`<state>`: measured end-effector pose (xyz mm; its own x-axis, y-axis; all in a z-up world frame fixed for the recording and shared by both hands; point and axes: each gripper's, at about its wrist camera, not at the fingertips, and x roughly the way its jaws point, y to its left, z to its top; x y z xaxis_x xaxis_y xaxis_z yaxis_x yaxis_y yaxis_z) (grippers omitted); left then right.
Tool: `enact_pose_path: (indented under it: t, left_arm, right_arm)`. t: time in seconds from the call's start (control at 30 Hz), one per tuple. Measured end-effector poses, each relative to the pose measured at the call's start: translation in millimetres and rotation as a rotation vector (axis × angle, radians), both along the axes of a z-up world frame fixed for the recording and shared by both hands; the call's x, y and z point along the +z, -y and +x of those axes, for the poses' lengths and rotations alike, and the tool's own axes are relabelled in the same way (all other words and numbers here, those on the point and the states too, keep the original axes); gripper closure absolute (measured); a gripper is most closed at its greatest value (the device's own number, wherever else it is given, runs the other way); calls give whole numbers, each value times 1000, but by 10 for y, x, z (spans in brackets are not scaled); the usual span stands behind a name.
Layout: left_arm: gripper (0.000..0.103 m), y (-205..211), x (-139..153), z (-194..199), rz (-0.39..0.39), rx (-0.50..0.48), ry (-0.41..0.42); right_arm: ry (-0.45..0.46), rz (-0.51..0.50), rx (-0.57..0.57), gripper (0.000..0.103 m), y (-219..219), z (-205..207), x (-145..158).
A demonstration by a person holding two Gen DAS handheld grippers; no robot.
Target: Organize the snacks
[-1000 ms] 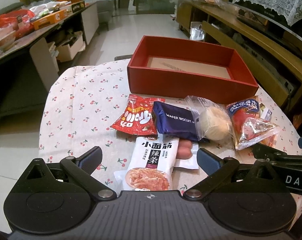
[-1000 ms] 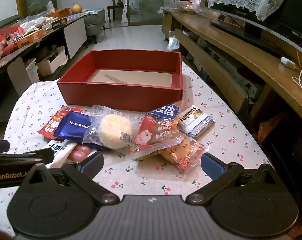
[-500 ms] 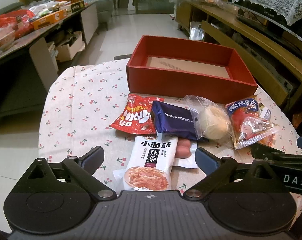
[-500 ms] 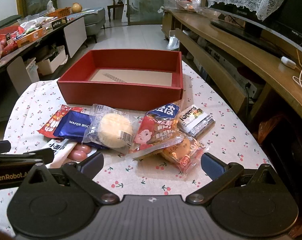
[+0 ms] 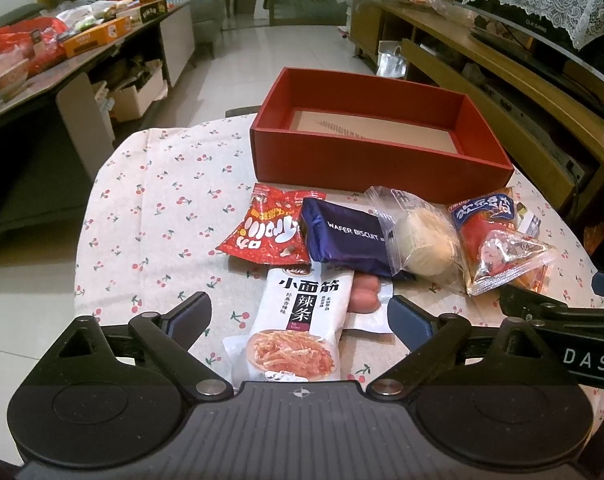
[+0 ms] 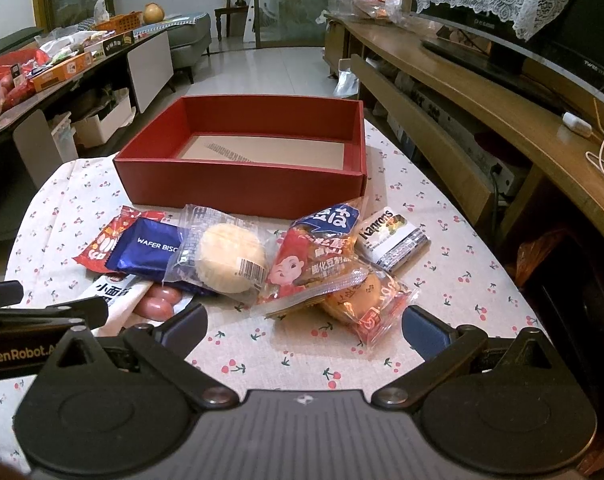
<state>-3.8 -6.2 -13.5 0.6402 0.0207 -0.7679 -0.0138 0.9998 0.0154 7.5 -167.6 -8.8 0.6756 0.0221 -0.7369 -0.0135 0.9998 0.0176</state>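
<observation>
An empty red box (image 5: 365,168) stands at the back of the table. In front of it lies a row of snacks: a red packet (image 5: 266,232), a blue wafer biscuit pack (image 5: 345,236), a round pastry in clear wrap (image 5: 421,240) and a red-and-blue packet (image 5: 485,224). Nearer to me a white spicy-strip packet (image 5: 302,332) lies between the fingers of my left gripper (image 5: 300,316). Its jaws are closing, and the pads stay clear of the packet. My right gripper (image 6: 303,328) hangs open over bare cloth, just short of an orange bun packet (image 6: 365,300).
A cherry-print cloth (image 5: 162,208) covers the rounded table. Two pink sausages (image 5: 363,296) lie beside the white packet, and a small white Napron's pack (image 6: 393,236) sits at the right. A long wooden bench (image 6: 481,120) runs along the right, a cluttered counter (image 6: 62,68) along the left.
My left gripper's fingers have drawn slightly inward on either side of the white packet. The right gripper and the snacks have not moved.
</observation>
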Motion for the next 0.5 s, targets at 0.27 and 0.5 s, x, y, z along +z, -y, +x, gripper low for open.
enact_pose_path:
  t: [0.27,0.5]
  left_arm:
    - [7,2,-16,-11,-1,-2,-6]
    - [8,-15,-17,-10,-2,-6,-14]
  right_arm:
    - [-4,-2,2,0,-5,-4,-22]
    - [-13,-6,8,0,-19,8,-30]
